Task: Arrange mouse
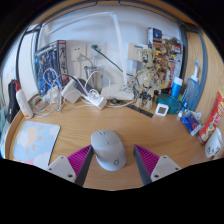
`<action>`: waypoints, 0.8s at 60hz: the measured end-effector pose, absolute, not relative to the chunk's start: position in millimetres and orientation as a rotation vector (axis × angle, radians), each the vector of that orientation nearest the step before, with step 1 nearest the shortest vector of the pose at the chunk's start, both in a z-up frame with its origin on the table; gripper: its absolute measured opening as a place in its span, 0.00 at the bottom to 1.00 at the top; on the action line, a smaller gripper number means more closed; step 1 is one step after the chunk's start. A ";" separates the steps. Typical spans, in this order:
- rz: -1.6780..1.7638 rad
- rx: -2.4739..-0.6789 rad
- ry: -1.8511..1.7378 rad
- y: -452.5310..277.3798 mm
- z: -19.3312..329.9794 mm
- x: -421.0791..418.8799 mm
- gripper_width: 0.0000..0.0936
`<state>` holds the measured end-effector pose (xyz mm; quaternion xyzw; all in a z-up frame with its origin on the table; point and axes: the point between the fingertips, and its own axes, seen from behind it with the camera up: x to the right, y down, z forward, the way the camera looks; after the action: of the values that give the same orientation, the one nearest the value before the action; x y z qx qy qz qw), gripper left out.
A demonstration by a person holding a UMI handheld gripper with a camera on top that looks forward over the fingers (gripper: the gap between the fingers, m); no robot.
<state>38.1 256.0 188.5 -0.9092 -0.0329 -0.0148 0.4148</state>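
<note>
A grey computer mouse (108,149) lies on the wooden desk (150,128), between my gripper's two fingers and slightly ahead of their tips. My gripper (111,160) is open, with the magenta pads (72,163) standing either side of the mouse and a gap showing at each side. The mouse rests on the desk by itself.
A blue-patterned mat (32,145) lies at the left. A white bottle (22,100), cables and a power strip (95,99) crowd the back. Blue items (190,120), a red packet (213,115) and a white object (213,143) sit at the right.
</note>
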 end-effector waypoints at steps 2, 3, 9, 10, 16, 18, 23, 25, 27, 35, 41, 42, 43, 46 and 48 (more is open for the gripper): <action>-0.035 -2.282 -0.075 267.1 189.1 34.1 0.85; -0.032 -2.282 -0.070 272.0 189.0 32.1 0.85; -0.022 -2.282 -0.045 286.0 188.4 40.9 0.81; -0.023 -2.279 -0.046 291.7 188.7 39.4 0.81; -0.016 -2.269 -0.044 294.1 186.1 47.2 0.74; -0.018 -2.265 -0.045 301.1 185.0 46.0 0.71; -0.022 -2.252 -0.043 296.2 186.9 53.5 0.58; -0.021 -2.252 -0.034 298.7 185.4 54.7 0.56; -0.022 -2.252 -0.035 300.1 183.3 55.9 0.54; -0.007 -2.281 -0.075 299.4 186.1 50.4 0.42; -0.005 -2.314 -0.067 311.6 186.9 58.4 0.34; -0.015 -2.323 -0.061 307.7 185.3 50.3 0.34; -0.022 -2.330 -0.057 300.1 185.4 50.5 0.34; -0.038 -2.343 -0.046 304.3 188.5 45.4 0.34; -0.042 -2.353 -0.016 307.7 191.7 43.0 0.34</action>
<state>43.0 307.7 191.7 -0.9231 -0.0064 -0.0165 0.3841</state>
